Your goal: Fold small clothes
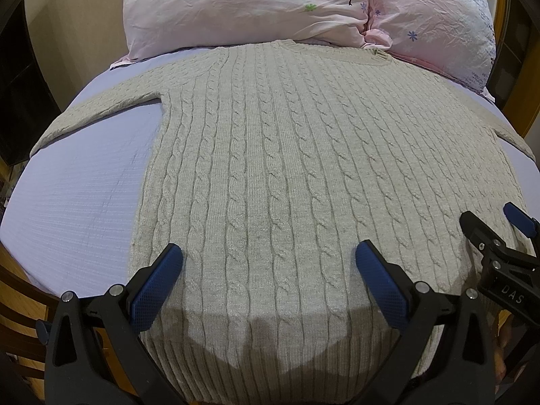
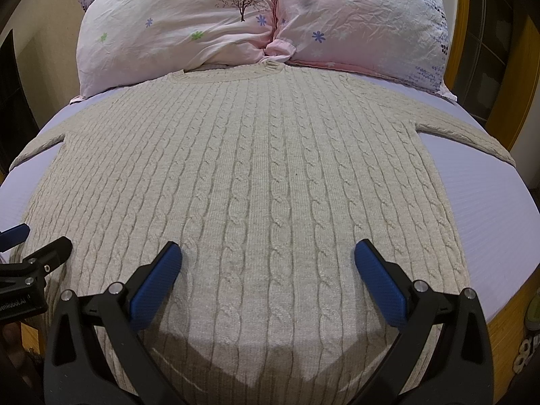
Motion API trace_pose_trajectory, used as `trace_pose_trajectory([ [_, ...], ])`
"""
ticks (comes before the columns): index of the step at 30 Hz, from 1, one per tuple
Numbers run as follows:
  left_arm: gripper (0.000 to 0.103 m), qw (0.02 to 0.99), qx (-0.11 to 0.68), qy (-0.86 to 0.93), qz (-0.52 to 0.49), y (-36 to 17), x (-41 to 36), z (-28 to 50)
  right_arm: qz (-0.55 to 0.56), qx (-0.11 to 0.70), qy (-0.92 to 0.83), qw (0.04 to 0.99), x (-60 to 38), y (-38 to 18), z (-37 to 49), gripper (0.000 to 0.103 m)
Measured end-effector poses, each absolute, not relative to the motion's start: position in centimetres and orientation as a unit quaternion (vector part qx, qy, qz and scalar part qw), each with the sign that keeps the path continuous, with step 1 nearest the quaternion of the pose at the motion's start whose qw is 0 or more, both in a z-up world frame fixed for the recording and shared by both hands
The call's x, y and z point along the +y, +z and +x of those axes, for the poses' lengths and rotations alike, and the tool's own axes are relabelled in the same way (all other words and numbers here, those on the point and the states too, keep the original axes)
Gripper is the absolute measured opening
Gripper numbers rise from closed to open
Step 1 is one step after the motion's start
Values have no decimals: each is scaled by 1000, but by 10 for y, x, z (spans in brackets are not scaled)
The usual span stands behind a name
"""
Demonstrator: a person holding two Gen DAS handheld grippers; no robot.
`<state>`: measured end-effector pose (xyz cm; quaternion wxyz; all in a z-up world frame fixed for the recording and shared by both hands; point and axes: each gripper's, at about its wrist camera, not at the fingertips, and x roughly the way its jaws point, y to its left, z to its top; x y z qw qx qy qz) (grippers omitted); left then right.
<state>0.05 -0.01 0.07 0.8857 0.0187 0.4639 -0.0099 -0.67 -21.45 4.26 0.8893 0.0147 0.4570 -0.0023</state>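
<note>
A beige cable-knit sweater (image 1: 270,168) lies flat on a lavender bed sheet (image 1: 77,185), neck toward the pillows, sleeves spread left and right. It also shows in the right wrist view (image 2: 263,182). My left gripper (image 1: 269,256) is open and empty, hovering above the sweater's lower part near the hem. My right gripper (image 2: 268,253) is open and empty above the same lower area. The right gripper shows at the right edge of the left wrist view (image 1: 492,226), and the left gripper at the left edge of the right wrist view (image 2: 33,243).
Two pink flowered pillows (image 1: 243,6) (image 2: 357,20) lie at the head of the bed, touching the sweater's collar. Wooden bed frame (image 2: 506,330) rims the mattress. Bare sheet (image 2: 499,202) lies on both sides of the sweater.
</note>
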Motion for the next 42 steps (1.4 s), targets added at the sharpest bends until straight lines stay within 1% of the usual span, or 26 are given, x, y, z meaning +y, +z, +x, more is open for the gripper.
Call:
trace_pose_trajectory([
  [13, 102, 887, 461, -10, 19, 1, 0, 1, 11, 455, 1, 890, -212, 43, -10, 101],
  [17, 102, 897, 441, -15, 25, 2, -2, -5, -3, 441, 45, 896, -220, 44, -8, 101],
  [19, 102, 903, 428, -22, 27, 3, -1, -9, 29, 444, 77, 892, -245, 54, -2, 101],
  [21, 102, 906, 421, -27, 29, 5, 0, -8, 90, 420, 64, 901, -288, 72, 3, 101],
  [23, 102, 908, 418, -31, 27, 3, 3, -7, 181, 376, 14, 909, -362, 92, 13, 101],
  [25, 102, 910, 411, -44, 16, 4, 7, 0, 253, 356, -46, 898, -429, 94, 24, 101],
  [26, 102, 913, 404, -55, 6, 7, 9, 2, 282, 356, -81, 887, -461, 91, 30, 92],
  [27, 102, 918, 389, -73, -10, 11, 15, 4, 316, 359, -128, 869, -503, 85, 39, 75],
  [28, 102, 924, 372, -87, -25, 16, 21, 6, 333, 363, -155, 856, -529, 81, 45, 68],
  [29, 102, 931, 349, -97, -38, 22, 28, 7, 354, 366, -188, 840, -560, 74, 53, 64],
  [33, 102, 954, 274, -97, -73, 41, 58, 14, 413, 366, -261, 792, -637, 53, 69, 62],
  [35, 102, 960, 256, -79, -79, 47, 74, 22, 439, 364, -285, 770, -667, 41, 75, 59],
  [37, 102, 961, 258, -55, -87, 48, 92, 32, 463, 347, -287, 763, -686, 33, 79, 56],
  [39, 102, 959, 262, -24, -108, 48, 115, 43, 473, 333, -291, 762, -693, 29, 81, 44],
  [41, 102, 957, 257, 0, -131, 49, 137, 47, 472, 332, -302, 759, -701, 22, 80, 8],
  [42, 102, 956, 253, 19, -150, 48, 151, 50, 472, 336, -304, 756, -703, 18, 82, 8],
])
